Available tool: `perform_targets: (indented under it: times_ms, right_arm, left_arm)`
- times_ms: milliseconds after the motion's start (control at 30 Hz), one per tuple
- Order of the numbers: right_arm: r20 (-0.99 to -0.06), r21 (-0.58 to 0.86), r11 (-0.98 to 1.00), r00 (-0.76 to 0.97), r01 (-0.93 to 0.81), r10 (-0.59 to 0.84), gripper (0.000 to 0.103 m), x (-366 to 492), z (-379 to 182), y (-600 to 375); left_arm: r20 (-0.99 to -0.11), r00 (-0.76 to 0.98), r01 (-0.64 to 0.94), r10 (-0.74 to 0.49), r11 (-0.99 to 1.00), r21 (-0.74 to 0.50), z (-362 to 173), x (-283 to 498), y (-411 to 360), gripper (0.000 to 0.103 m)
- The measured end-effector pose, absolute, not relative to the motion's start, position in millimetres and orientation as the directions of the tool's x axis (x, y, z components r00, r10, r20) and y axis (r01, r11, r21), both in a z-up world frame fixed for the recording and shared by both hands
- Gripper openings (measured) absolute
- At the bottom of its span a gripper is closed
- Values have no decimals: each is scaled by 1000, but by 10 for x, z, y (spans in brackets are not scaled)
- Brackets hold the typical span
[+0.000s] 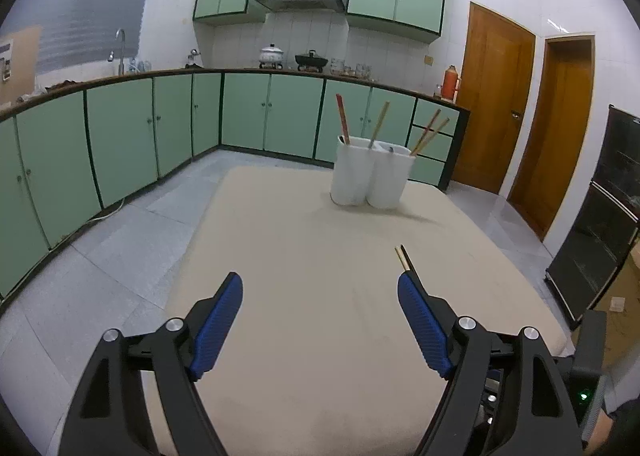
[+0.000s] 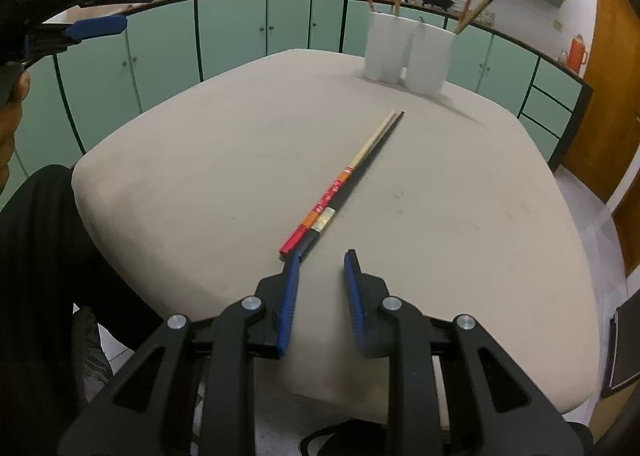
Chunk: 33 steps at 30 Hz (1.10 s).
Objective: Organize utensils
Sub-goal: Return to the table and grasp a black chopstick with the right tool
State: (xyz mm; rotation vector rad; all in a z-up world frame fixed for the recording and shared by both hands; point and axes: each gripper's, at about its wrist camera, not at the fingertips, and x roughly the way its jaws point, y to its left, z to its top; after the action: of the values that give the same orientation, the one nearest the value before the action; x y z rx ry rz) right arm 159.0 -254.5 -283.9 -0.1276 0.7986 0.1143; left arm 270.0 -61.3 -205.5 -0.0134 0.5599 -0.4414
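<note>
A beige table (image 2: 200, 184) with rounded corners stands in a kitchen of pale green cabinets (image 1: 120, 144), under a dark-edged counter that carries a tap, two pots and a red flask (image 1: 451, 82). White tiled walls, grey floor tiles and two brown wooden doors (image 1: 494, 96) close the room on one side, with a dark glass-fronted cabinet beyond them.

Near the table's far edge stands a white two-compartment holder (image 1: 370, 176) with several chopsticks (image 1: 343, 118) upright in it, leaning outward at different angles.

The right wrist view shows what the left barely does: a pair of chopsticks (image 2: 348, 180) lying flat on the table, roughly in its middle, side by side and touching. One is pale wood with a red and orange patterned butt, the other dark. Their long axis runs diagonally, thin tips toward the holder at the far edge, thick ends toward the near edge. The left wrist view catches only the tips of that pair (image 1: 404, 256), poking out past one blue pad.

The right gripper (image 2: 322, 256) hovers just at the thick ends, jaws a small way apart with nothing between them (one blue fingertip overlaps the dark chopstick's end in the picture; whether it touches I cannot tell). The left gripper (image 1: 320, 288) has its jaws spread wide over bare table, empty. In the right view it appears at the upper left, along with a dark sleeve (image 2: 40, 256).
</note>
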Motion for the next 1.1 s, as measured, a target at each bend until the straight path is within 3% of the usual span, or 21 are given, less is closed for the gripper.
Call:
perform_targets:
  times_ms: [433,500,567,833,1000,1100]
  right_arm:
    - [-704,-43,990,707,-134,65,26,1627,-2872,-2588]
    - [-704,-27,992,707,-123,68,23,1643,-2874,-2629]
    - [-706,-22,993,705,-116,67,7,1630,-2868,-2680]
    - [-714,23,1000,699,-7,21,6,1605,-2851,-3107]
    - [-715,68,998,698,13,40,12,1612,-2856,-3303]
    - [-707,62,998,704,-24,61,24,1617,-2867,-3289]
  left_arm:
    - [-535,728,437,-430,891,-122,-2158,2654,-746,78]
    - [-543,721,437,-430,891,-126,-2194,2646,-766,78]
    - [-548,717,439,-431,890,-126,-2218,2642,-767,78]
    - [-567,695,456,-442,881,-127,-2301,2634,-898,78]
    - [-596,656,496,-464,859,-123,-2535,2584,-1175,78]
    - [-621,636,494,-457,860,-127,-2677,2598,-1262,78]
